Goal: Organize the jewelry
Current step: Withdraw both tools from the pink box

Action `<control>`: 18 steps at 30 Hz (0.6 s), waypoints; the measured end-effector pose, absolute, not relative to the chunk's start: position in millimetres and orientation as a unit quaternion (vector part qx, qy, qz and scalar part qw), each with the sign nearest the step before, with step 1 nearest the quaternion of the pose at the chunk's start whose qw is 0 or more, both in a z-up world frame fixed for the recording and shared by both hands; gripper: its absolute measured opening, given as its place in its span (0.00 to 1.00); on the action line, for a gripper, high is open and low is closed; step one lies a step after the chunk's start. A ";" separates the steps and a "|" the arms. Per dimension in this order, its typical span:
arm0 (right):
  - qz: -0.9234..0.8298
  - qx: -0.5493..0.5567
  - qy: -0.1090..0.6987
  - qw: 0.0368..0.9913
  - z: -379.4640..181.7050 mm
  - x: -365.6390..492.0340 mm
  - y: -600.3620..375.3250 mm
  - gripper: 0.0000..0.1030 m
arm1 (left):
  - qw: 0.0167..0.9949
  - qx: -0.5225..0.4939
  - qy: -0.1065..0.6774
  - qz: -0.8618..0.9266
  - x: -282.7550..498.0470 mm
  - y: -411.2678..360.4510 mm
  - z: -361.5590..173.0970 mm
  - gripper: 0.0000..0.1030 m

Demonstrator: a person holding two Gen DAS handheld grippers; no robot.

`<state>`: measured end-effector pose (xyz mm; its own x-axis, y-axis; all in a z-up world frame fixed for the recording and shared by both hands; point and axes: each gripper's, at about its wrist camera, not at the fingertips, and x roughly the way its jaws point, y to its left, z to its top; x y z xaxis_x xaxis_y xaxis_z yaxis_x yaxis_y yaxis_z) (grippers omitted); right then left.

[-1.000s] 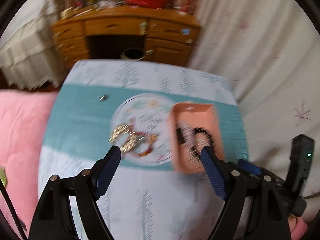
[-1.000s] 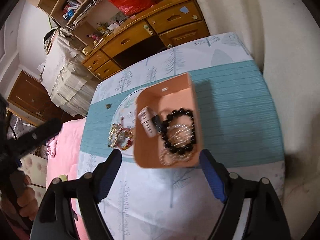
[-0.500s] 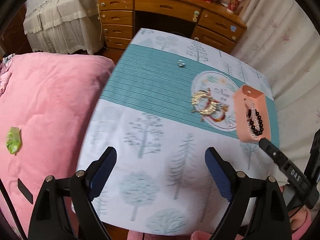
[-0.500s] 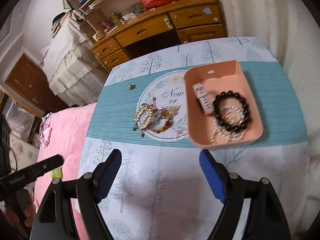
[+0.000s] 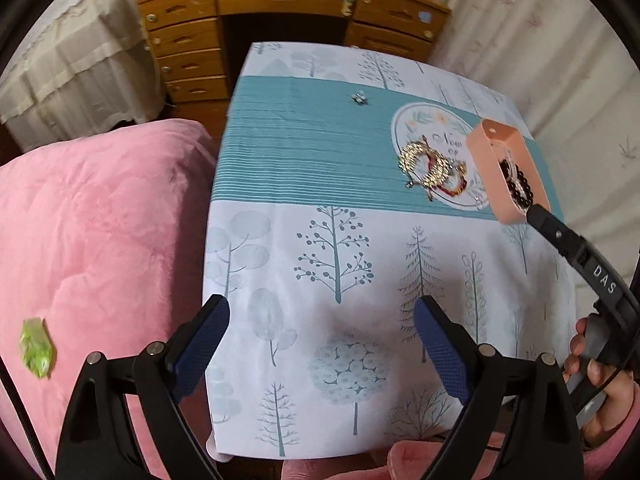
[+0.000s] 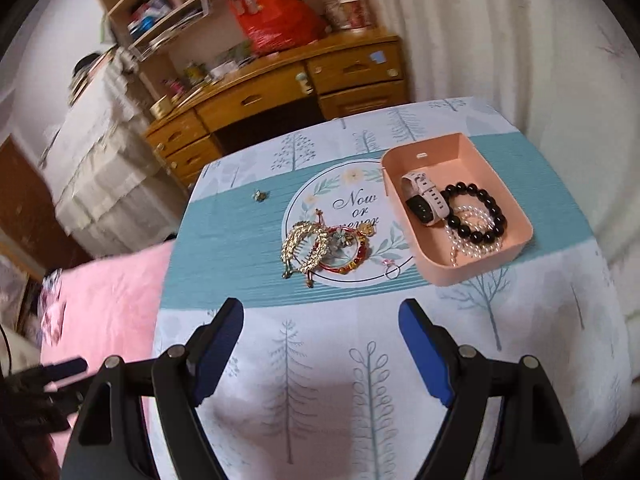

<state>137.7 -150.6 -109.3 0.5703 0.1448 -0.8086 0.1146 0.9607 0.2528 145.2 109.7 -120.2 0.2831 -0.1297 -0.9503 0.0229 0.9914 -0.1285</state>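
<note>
Two grippers hang over the near end of your tablecloth [image 6: 360, 360], and neither carries anything. Your left gripper [image 5: 320, 344] has just been opening its jaws; they stand spread wide above the tree print, with nothing between the blue pads. Your right gripper [image 6: 320, 344] is likewise spread and empty, aimed toward the jewelry farther up the table. That jewelry lies in two groups on the teal band: a loose heap with a gold leaf-shaped hair comb [image 6: 305, 246] overlapping a red beaded bracelet [image 6: 352, 256] on the round printed emblem, and a small ring [image 6: 390, 271] just beside them. Touching that emblem's right edge sits the pink tray [image 6: 472, 268], already holding a watch [image 6: 422, 196], a black bead bracelet [image 6: 476, 212] and a string of pearls [image 6: 468, 240]. One small brooch-like piece [image 6: 261, 195] lies apart on the teal band, toward the wooden desk [image 6: 280, 96]. Your right hand [image 5: 600, 372] shows at the left camera's edge.
</note>
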 end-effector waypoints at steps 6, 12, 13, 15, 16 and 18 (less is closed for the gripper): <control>-0.017 0.095 0.449 0.888 -104.0 139.1 -136.7 0.77 | 0.805 -0.022 0.590 -0.063 180.9 108.3 -127.6 0.90; -0.006 0.062 0.443 0.894 -122.7 159.2 -127.2 0.72 | 0.821 -0.011 0.566 -0.075 220.9 98.5 -131.8 0.90; -0.003 0.058 0.443 0.895 -127.1 161.4 -124.4 0.70 | 0.823 -0.010 0.562 -0.080 229.2 95.5 -134.7 0.90; 0.004 0.039 0.444 0.895 -139.9 169.3 -118.1 0.58 | 0.822 -0.013 0.561 -0.099 243.6 88.5 -143.3 0.90; 0.006 0.028 0.444 0.895 -148.8 174.6 -115.1 0.56 | 0.821 -0.013 0.560 -0.109 249.2 84.8 -148.1 0.90; 0.003 0.007 0.446 0.895 -162.5 182.3 -112.2 0.53 | 0.818 -0.006 0.560 -0.128 262.6 72.7 -160.8 0.90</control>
<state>182.3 -112.2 -162.5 0.6021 0.0121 -0.7983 0.0009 0.9999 0.0158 262.6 72.7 -160.8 0.3398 -0.2166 -0.9152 0.2021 0.9672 -0.1538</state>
